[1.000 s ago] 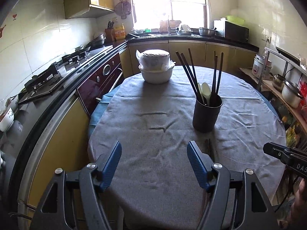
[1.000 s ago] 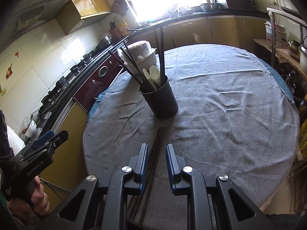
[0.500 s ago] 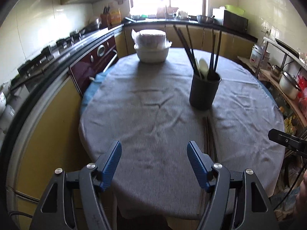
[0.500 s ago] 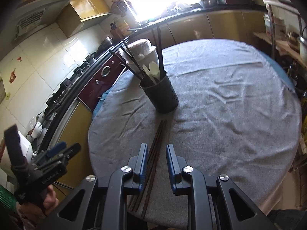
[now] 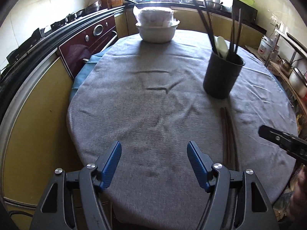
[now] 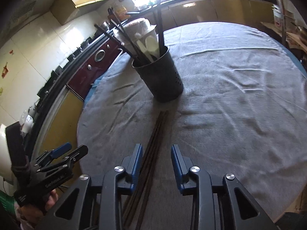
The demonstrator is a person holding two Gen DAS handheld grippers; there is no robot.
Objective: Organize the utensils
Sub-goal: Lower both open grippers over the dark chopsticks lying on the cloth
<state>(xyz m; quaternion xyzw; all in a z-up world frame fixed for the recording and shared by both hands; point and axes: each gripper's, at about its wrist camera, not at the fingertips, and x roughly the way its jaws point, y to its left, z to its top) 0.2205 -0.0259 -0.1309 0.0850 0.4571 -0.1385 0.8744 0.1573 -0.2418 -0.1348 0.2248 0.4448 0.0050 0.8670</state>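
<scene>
A black perforated utensil holder [image 5: 222, 74] [image 6: 160, 76] stands on the grey-clothed round table [image 5: 145, 118], holding dark chopsticks and white spoons. Dark loose chopsticks [image 5: 229, 134] [image 6: 153, 143] lie on the cloth in front of it, running toward the near edge. My left gripper [image 5: 154, 161] hangs open over bare cloth, left of those chopsticks, with nothing between its fingers. My right gripper [image 6: 157, 161] is opening just above the loose chopsticks, which lie between its blue pads close to the left one; the pads do not press on them.
A white bowl with a wrapped bundle on it [image 5: 156, 26] sits at the table's far side. A counter with a stove and a maroon oven [image 5: 88, 42] curves along the left. Shelves with pots [image 5: 295, 76] stand at the right. A hand [image 6: 28, 191] holds the left gripper.
Both grippers have dropped lower and closer to the table. The right gripper's jaws have widened over the loose chopsticks. The left jaws kept their width.
</scene>
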